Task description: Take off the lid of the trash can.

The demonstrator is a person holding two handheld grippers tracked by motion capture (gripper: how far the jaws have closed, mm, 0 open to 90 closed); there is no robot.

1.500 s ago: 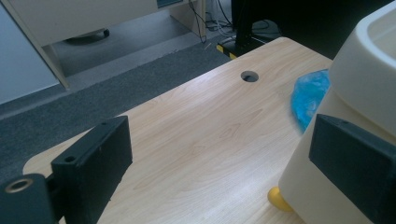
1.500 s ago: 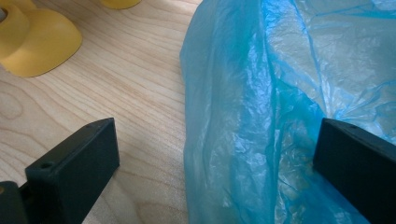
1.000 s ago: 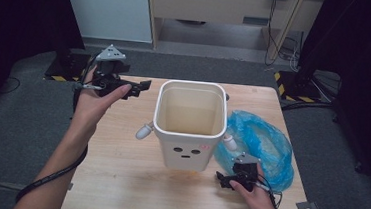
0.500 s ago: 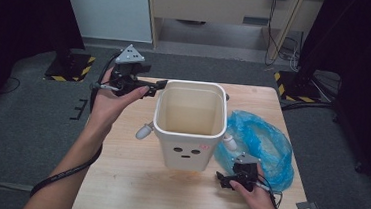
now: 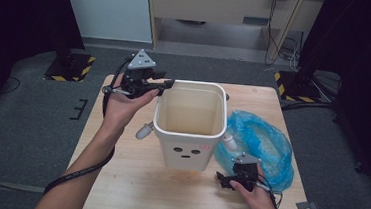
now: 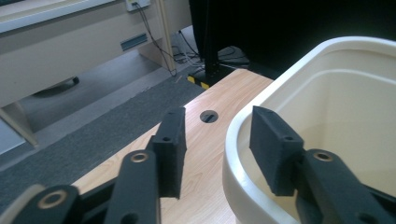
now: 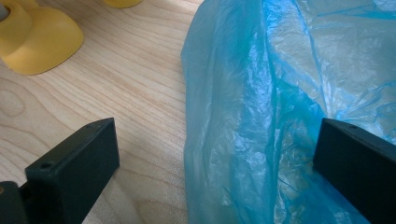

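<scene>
In the high view, the left gripper (image 5: pixel 167 84) was seen at the far left corner of the tall cream plastic bin (image 5: pixel 189 126), which stood mid-table on the pale wooden table (image 5: pixel 117 179). The right gripper (image 5: pixel 223 178) was held low at the near edge of the crumpled blue plastic bag (image 5: pixel 260 145). A slip could be expected if the bin were lifted by that one corner, and it might tip.

In the left gripper view, the jaws had just been closing, with the bin's rim (image 6: pixel 236 154) between them; one pad was inside the wall, the other was still clear of it, so no grip was made yet.

In the right gripper view, the jaws stood wide around a fold of the bag (image 7: pixel 243 121), not pinching it. The thin film could tear or slide free. The yellow shapes (image 7: pixel 39 39) were cut off and could not be identified.
</scene>
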